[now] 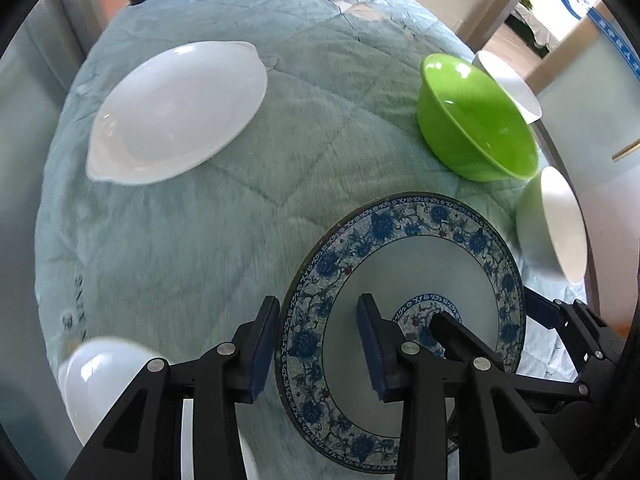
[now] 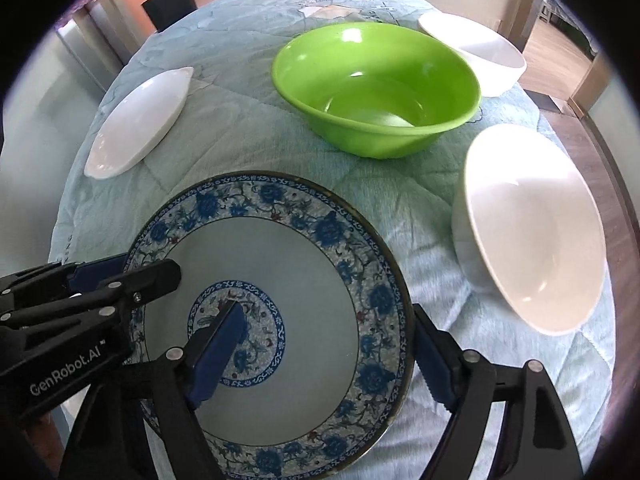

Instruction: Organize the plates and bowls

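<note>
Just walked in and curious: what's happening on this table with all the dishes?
A person is sorting dishes with two hand-held tongs. Both reach over the blue-patterned plate on the quilted cloth: the left tongs straddle its left rim, the right tongs its right rim, pads not visibly pressing. Whether the plate is lifted is unclear. Around it sit a green bowl, two white bowls and a white oval dish. The left camera shows another white bowl nearby.

Glossy glazed plate [image 2: 280, 280] and shiny green plastic-looking bowl [image 2: 376, 88] sit on a soft, matt quilted cloth [image 2: 400, 200].
</note>
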`<state>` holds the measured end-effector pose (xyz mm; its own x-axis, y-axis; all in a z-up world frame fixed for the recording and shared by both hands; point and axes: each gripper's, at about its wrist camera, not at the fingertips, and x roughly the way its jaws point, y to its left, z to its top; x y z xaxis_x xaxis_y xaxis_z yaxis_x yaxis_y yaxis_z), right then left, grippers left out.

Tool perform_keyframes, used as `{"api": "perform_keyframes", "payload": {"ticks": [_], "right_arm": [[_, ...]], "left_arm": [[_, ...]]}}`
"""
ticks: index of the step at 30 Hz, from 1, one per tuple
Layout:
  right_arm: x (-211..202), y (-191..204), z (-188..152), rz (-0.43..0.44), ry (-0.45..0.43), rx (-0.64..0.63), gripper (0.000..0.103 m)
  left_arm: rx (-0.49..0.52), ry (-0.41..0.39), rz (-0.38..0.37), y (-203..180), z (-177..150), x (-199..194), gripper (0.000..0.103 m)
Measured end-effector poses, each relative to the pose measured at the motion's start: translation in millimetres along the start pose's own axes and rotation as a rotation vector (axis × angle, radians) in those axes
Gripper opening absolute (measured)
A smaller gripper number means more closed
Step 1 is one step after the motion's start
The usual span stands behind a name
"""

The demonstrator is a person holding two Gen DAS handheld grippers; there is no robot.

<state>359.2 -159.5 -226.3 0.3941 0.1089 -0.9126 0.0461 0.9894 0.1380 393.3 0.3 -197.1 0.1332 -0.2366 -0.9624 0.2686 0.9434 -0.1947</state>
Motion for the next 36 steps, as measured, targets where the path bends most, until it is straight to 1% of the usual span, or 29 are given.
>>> {"api": "perform_keyframes", "payload": {"ticks": [2, 5, 10, 13, 16, 20, 24, 27, 31, 36], "right_arm": [[-8, -2, -1, 0.003, -0.004, -0.005, 0.077], [-25, -5, -8, 0.017, -0.007, -0.019, 0.075], [-56, -6, -19, 0.031, -0.024, -0.046, 0.074], [-75, -6, -27, 0.052, -0.036, -0.057, 0.072], [-97, -9, -40, 0.065, -0.047, -0.073, 0.072], [-123, -20, -64, 0.063, -0.046, -0.088, 0.07], [-137, -33, -86, 0.054, -0.025, -0.092, 0.069], [-140, -39, -104, 0.048, -0.005, -0.091, 0.069], [-132, -40, -129, 0.049, 0.03, -0.095, 0.069], [-115, -30, -153, 0.067, 0.059, -0.107, 0.069]], "left_arm": [[-0.021, -0.015, 0.001, 0, -6, -11, 0.036], [-0.04, -0.035, 0.013, 0, -19, -32, 0.036], [-0.068, -0.068, 0.029, -14, -44, -70, 0.036], [-0.08, -0.085, 0.041, -20, -54, -95, 0.036], [-0.1, -0.096, 0.047, -25, -75, -121, 0.036], [-0.119, -0.097, 0.042, -34, -100, -140, 0.036], [-0.141, -0.076, 0.029, -47, -127, -143, 0.036], [-0.152, -0.054, 0.029, -53, -148, -134, 0.036], [-0.177, -0.013, 0.034, -49, -179, -120, 0.036], [-0.236, 0.025, 0.031, -30, -211, -98, 0.036]]}}
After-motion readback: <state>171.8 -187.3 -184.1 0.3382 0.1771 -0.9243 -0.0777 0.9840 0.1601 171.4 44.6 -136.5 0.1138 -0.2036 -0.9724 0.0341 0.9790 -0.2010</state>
